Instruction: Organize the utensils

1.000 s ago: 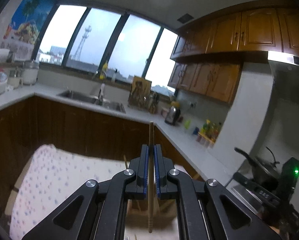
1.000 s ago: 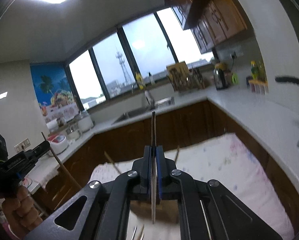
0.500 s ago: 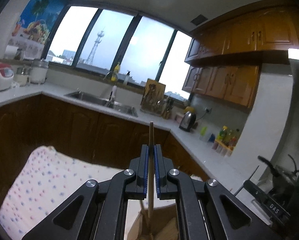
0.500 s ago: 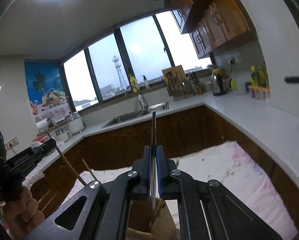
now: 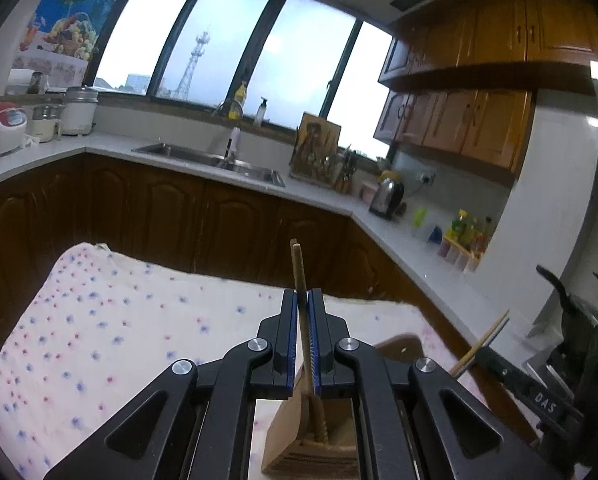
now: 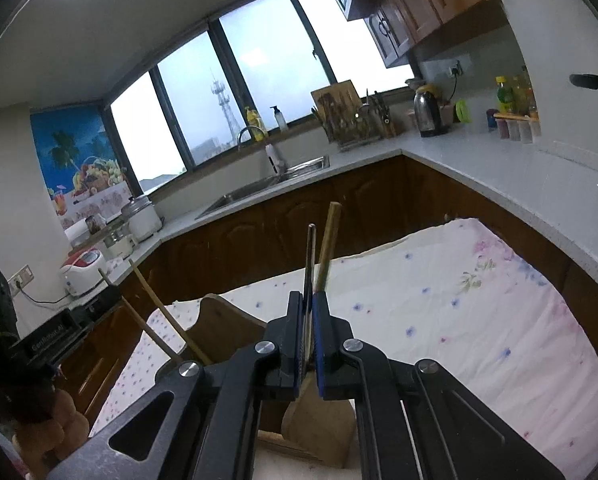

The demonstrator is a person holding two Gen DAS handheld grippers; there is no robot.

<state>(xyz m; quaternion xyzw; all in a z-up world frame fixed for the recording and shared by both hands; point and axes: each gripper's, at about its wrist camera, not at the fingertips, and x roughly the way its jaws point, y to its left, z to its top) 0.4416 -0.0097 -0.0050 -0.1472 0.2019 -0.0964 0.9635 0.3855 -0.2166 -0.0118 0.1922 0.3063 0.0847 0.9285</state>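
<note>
Left wrist view: the left gripper occupies the lower centre of the frame, jaws clamped on a wooden chopstick that stands nearly upright between them. Its lower, ridged end reaches into a compartment of the wooden utensil holder at the bottom centre; whether the tip touches the floor of that compartment cannot be told. At the right edge the other tool appears, with thin sticks projecting up and to the right from it.

Right wrist view: the right gripper sits lower centre, jaws clamped on a slim dark utensil, probably a metal chopstick, also upright. A second wooden stick rises just beside it, leaning slightly right; whether it is in the grip or merely standing in the holder behind cannot be told. The holder's curved back panel shows left of centre, an open compartment directly beneath the jaws. At the lower left a hand carries the left tool, its chopstick slanting toward the holder.

The holder stands on a floral cloth covering the worktop.

Step in hand, as judged: insertion of both utensils into the holder, each positioned over or partly within a compartment.

Next move, as judged: lower each piece until it seats, then part the jaws and withdraw upward along the utensil's line. The risk is dragging or tipping a stick on retreat, and the two tools fouling each other above one small holder.
</note>
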